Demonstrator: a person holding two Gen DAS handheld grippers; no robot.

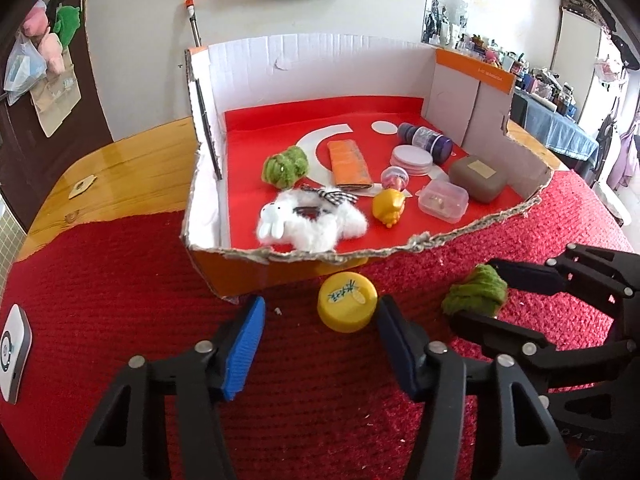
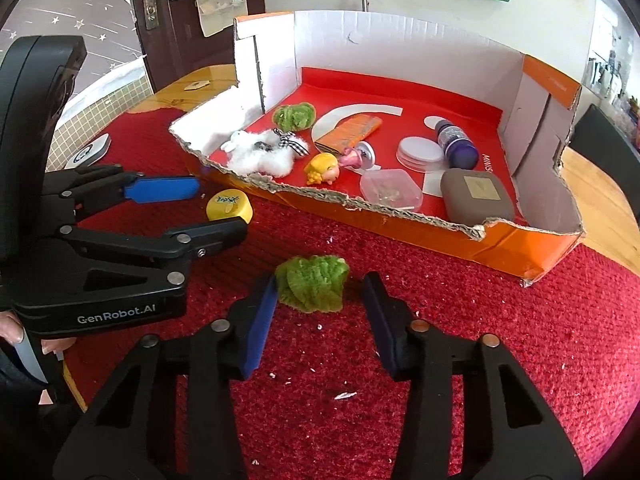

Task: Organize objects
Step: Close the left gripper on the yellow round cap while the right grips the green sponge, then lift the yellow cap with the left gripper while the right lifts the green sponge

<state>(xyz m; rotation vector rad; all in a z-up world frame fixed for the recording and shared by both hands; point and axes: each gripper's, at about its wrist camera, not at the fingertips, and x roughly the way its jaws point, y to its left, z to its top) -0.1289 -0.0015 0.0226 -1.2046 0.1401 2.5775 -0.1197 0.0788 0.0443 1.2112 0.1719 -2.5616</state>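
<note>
Left gripper (image 1: 320, 344) low over the red mat (image 1: 120, 280), jaws apart, yellow cap (image 1: 347, 301) between the tips; its right pad sits at the cap's edge, left pad well clear, so no clamp. In the right wrist view the same gripper (image 2: 218, 210) comes in from the left with the cap (image 2: 229, 207) between its fingers.

Right gripper (image 2: 320, 312) also low over the mat, jaws around the green plush (image 2: 313, 282): left pad touching the plush's side, right pad just beside it with a small gap. Whether it squeezes, cannot tell from this view. From the left wrist view the right gripper (image 1: 480, 292) has the plush (image 1: 476, 290) set between both fingers, which look in contact with it.

Both things lie on the mat, just ahead of each gripper, outside the box (image 1: 248, 276). The box stands beyond both grippers, torn front edge toward them, and holds a white bunny plush (image 1: 312, 220), a second green plush (image 1: 285, 166), orange pouch (image 1: 349, 164), yellow figure (image 1: 389, 206), clear case (image 1: 443, 200), brown case (image 1: 478, 178) and purple bottle (image 1: 426, 138)
</note>
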